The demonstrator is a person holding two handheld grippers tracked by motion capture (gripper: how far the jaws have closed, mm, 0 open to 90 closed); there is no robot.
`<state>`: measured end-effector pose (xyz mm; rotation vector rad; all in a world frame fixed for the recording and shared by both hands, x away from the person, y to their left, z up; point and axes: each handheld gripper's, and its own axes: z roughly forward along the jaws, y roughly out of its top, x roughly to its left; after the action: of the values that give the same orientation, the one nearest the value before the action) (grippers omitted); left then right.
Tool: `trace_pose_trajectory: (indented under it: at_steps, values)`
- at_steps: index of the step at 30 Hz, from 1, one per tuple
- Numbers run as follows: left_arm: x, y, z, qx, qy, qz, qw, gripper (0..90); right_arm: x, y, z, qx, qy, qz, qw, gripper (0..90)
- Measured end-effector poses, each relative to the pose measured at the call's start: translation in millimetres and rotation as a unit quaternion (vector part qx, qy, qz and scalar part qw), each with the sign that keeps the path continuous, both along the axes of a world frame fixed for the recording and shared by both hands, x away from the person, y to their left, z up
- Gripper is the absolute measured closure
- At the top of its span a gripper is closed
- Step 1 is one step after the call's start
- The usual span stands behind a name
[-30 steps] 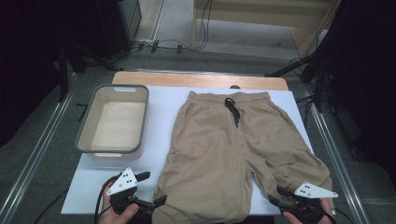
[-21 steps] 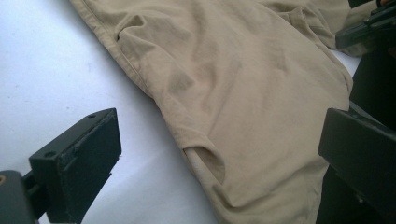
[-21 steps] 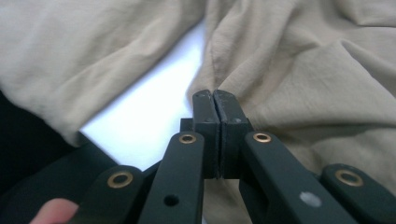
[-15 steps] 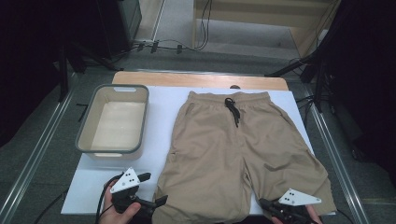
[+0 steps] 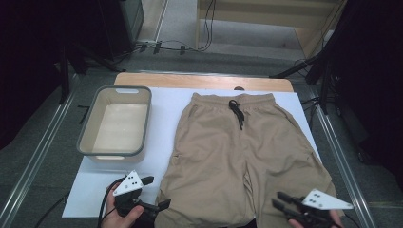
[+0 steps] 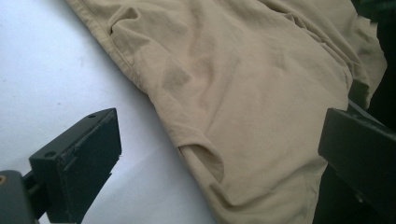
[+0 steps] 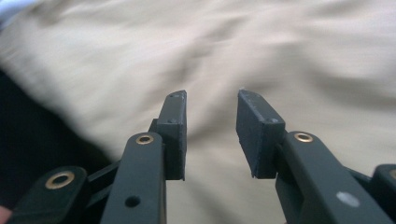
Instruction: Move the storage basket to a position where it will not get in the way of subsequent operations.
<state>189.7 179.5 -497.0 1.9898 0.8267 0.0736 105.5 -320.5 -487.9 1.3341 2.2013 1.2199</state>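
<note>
A: Hard to read anything along the bottom edge of the high view? Shorts (image 5: pixel 242 161) cut off there at both leg hems, hands cropped too.

B: Agreed. Left gripper (image 5: pixel 152 195) low at the bottom left, cable partly lost against the dark. Right gripper (image 5: pixel 280 200) at the bottom right, half out of frame. Right gripper view blurred, tan cloth (image 7: pixel 280 56) smeared, no seam or hem readable.

A: Jaws on the left?

B: Wide apart in the left gripper view (image 6: pixel 219 154), straddling the outer edge of the leg hem, pads not pressing the cloth (image 6: pixel 243 93).

A: And the right?

B: Parted a little, a gap between the pads (image 7: pixel 211 135), nothing pinched; cloth behind, not between. Just been opening after a squeeze.

A: Changes since the earlier frames?

B: Right gripper a touch farther left and higher in the frame than half a second back, tips now over the right leg. Right leg hem flatter than a second ago, less bunched. Left gripper unmoved. Bin (image 5: pixel 115 122) unmoved, left centre.

A: Lie of the shorts?

B: Flat on the white table (image 5: pixel 161 109), centre right. Long axis top to bottom of the frame: waistband and black drawstring (image 5: pixel 236 111) toward the top, legs toward the bottom.
</note>
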Motion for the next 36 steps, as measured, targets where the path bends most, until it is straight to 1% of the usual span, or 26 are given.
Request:
trace_pose_trajectory:
  at_steps: [1, 3, 5, 7, 8, 10, 11, 13, 14, 15, 16, 18, 20, 21, 23, 24, 25, 26, 27, 28, 30, 32, 33, 34, 35, 36]
  values:
    - [0.1, -0.2, -0.4, 0.001, 0.001, -0.002, 1.0, 0.1, 0.1, -13.7, 0.6, 0.0, -0.005, -0.024, 0.9997, 61.0]
    - [0.4, -0.6, -1.1, 0.002, 0.004, -0.004, 1.0, 0.2, -0.5, -43.1, -0.2, -0.008, -0.011, -0.073, 0.9973, 60.4]
    - [0.5, -0.7, -1.5, 0.004, 0.004, -0.004, 1.0, 0.2, -3.2, -73.0, -2.4, 0.0, -0.008, -0.116, 0.9933, 58.7]
    - [0.9, -1.1, -2.0, 0.003, 0.004, -0.003, 1.0, 0.2, -7.8, -97.7, -7.3, 0.008, -0.003, -0.152, 0.9883, 58.1]
    - [1.0, -1.3, -2.4, 0.002, 0.005, -0.003, 1.0, 0.2, -10.6, -106.7, -10.3, 0.0, 0.001, -0.173, 0.985, 56.8]
    - [1.4, -2.1, -3.3, 0.004, 0.007, -0.003, 1.0, 0.2, -15.0, -120.9, -19.2, -0.023, 0.001, -0.202, 0.9791, 54.4]
    - [1.5, -2.6, -3.7, 0.006, 0.008, -0.003, 0.9999, 0.2, -17.1, -125.6, -24.5, -0.03, 0.002, -0.216, 0.9759, 52.5]
    - [1.8, -3.8, -4.7, 0.01, 0.009, -0.003, 0.9999, 0.2, -19.5, -131.7, -34.7, -0.036, 0.011, -0.237, 0.9707, 51.3]
    - [2.0, -4.4, -5.0, 0.011, 0.01, -0.003, 0.9999, 0.2, -19.7, -132.7, -37.9, -0.04, 0.017, -0.238, 0.9704, 51.7]
    - [2.1, -4.8, -5.1, 0.012, 0.009, -0.001, 0.9999, 2.0, -19.2, -133.0, -39.8, -0.041, 0.023, -0.234, 0.9712, 52.5]
    - [2.5, -5.5, -5.3, 0.013, 0.01, -0.001, 0.9999, 4.1, -18.7, -132.2, -40.4, -0.038, 0.026, -0.231, 0.9718, 55.9]
    - [3.4, -7.0, -5.7, 0.021, 0.01, 0.003, 0.9997, 5.7, -17.8, -130.1, -40.8, -0.038, 0.032, -0.221, 0.974, 65.5]
    - [4.1, -9.2, -7.1, 0.036, 0.008, 0.012, 0.9992, 9.0, -18.7, -128.0, -40.2, -0.046, 0.036, -0.217, 0.9745, 76.5]
    - [4.5, -10.6, -8.4, 0.044, 0.007, 0.015, 0.9989, 9.8, -19.8, -128.1, -39.7, -0.045, 0.04, -0.217, 0.9743, 80.1]
    - [5.9, -13.1, -10.8, 0.056, 0.015, 0.025, 0.998, 14.1, -23.1, -130.0, -38.7, -0.04, 0.051, -0.216, 0.9742, 86.9]
    - [6.7, -14.3, -12.1, 0.061, 0.02, 0.029, 0.9975, 19.2, -24.9, -130.8, -38.6, -0.037, 0.054, -0.215, 0.9744, 87.6]
    - [6.7, -15.2, -12.5, 0.067, 0.017, 0.035, 0.997, 25.1, -26.8, -131.1, -38.4, -0.033, 0.058, -0.213, 0.9747, 87.7]
    - [6.9, -15.7, -11.7, 0.069, 0.018, 0.038, 0.9967, 28.9, -28.7, -131.4, -37.7, -0.031, 0.063, -0.211, 0.975, 87.8]
    - [7.5, -16.0, -11.0, 0.07, 0.021, 0.039, 0.9966, 37.3, -30.6, -130.9, -36.4, -0.032, 0.069, -0.207, 0.9753, 87.8]
    - [8.1, -16.0, -10.7, 0.071, 0.025, 0.036, 0.9966, 45.6, -32.3, -130.3, -35.4, -0.035, 0.07, -0.204, 0.9759, 87.8]
    - [8.6, -15.9, -10.2, 0.073, 0.029, 0.029, 0.9964, 56.1, -35.8, -128.5, -32.2, -0.043, 0.073, -0.201, 0.9758, 87.9]
    - [10.1, -14.9, -8.9, 0.066, 0.05, 0.01, 0.9965, 68.4, -38.7, -126.9, -28.5, -0.052, 0.07, -0.207, 0.9745, 87.7]
    - [10.2, -15.0, -8.0, 0.068, 0.055, 0.006, 0.9962, 74.2, -39.8, -125.5, -26.5, -0.052, 0.067, -0.209, 0.9741, 86.9]
    - [10.7, -14.5, -6.5, 0.07, 0.057, 0.0, 0.996, 82.3, -40.2, -123.1, -24.5, -0.049, 0.061, -0.209, 0.9748, 83.4]
    - [11.0, -13.8, -4.7, 0.07, 0.057, -0.005, 0.9959, 86.2, -40.2, -119.2, -22.0, -0.051, 0.054, -0.211, 0.9747, 78.8]
    - [11.2, -12.9, -2.8, 0.07, 0.059, -0.01, 0.9957, 87.5, -39.8, -114.5, -19.4, -0.056, 0.044, -0.208, 0.9756, 75.4]
